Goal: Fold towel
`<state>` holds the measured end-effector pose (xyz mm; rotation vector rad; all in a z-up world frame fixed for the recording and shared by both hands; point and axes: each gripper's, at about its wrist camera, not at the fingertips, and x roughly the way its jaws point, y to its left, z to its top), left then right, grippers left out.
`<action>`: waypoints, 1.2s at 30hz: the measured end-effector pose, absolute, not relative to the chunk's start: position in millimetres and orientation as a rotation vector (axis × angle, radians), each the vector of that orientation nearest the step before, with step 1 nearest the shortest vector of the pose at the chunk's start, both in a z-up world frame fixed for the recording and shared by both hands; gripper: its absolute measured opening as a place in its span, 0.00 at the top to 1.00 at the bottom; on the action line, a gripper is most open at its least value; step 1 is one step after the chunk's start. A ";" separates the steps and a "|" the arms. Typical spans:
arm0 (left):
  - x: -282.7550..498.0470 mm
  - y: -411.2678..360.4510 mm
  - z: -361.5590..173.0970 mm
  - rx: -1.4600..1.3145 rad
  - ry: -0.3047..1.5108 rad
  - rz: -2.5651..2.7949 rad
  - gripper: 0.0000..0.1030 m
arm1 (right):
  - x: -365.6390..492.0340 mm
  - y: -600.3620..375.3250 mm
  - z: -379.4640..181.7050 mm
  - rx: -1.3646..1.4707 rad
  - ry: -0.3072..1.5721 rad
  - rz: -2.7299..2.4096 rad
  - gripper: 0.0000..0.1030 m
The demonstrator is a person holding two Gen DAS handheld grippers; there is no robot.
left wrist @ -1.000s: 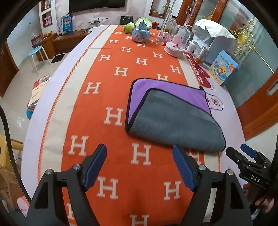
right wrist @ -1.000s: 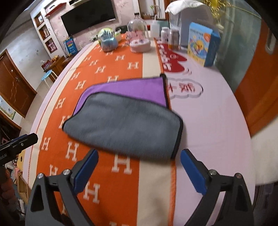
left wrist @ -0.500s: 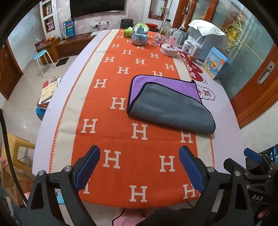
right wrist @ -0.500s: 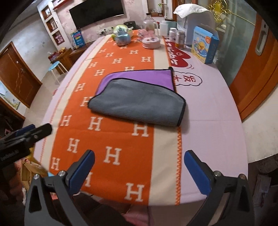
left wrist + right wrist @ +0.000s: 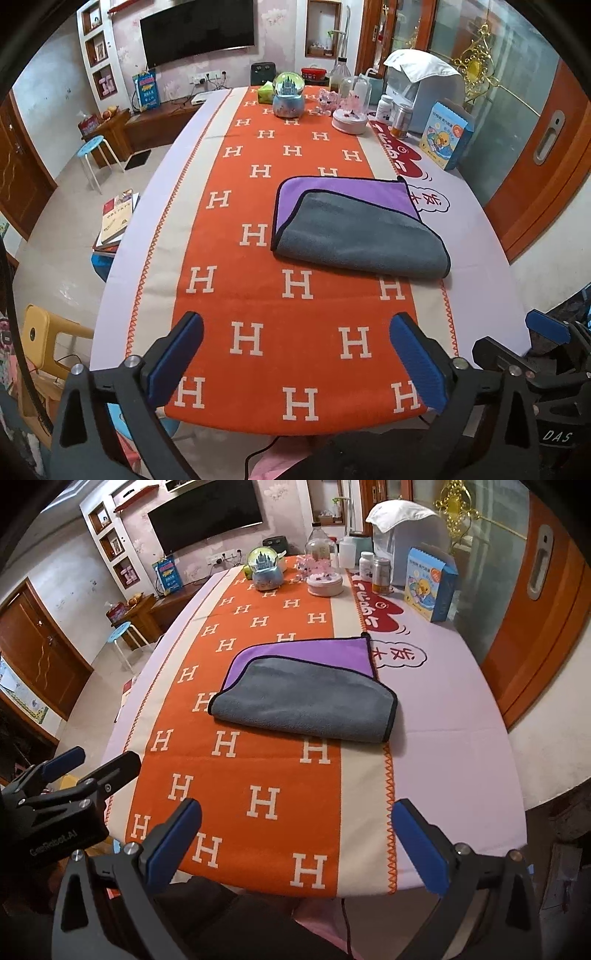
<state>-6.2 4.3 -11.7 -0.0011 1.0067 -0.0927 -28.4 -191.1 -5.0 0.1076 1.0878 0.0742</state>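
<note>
A towel (image 5: 354,229), grey on one side and purple on the other, lies folded over on the orange H-patterned tablecloth (image 5: 258,295); a purple strip shows along its far edge. It also shows in the right wrist view (image 5: 306,701). My left gripper (image 5: 295,363) is open and empty, held back above the table's near edge, well short of the towel. My right gripper (image 5: 295,845) is open and empty, also back at the near edge. The right gripper shows at the lower right of the left view (image 5: 524,347); the left gripper shows at the left of the right view (image 5: 79,768).
At the table's far end stand a snow globe (image 5: 289,96), a glass dome (image 5: 352,110), jars, a blue box (image 5: 445,134) and a covered appliance (image 5: 421,85). A blue stool (image 5: 94,153), books (image 5: 116,221) and a yellow stool (image 5: 44,336) are on the floor at left.
Both grippers have pulled back and up from the towel toward the table's near edge, staying open. The towel has not moved.
</note>
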 end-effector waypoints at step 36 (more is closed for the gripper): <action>-10.3 4.5 10.1 0.018 0.877 0.003 0.01 | -21.4 -186.4 -2.5 0.074 1.061 0.035 0.00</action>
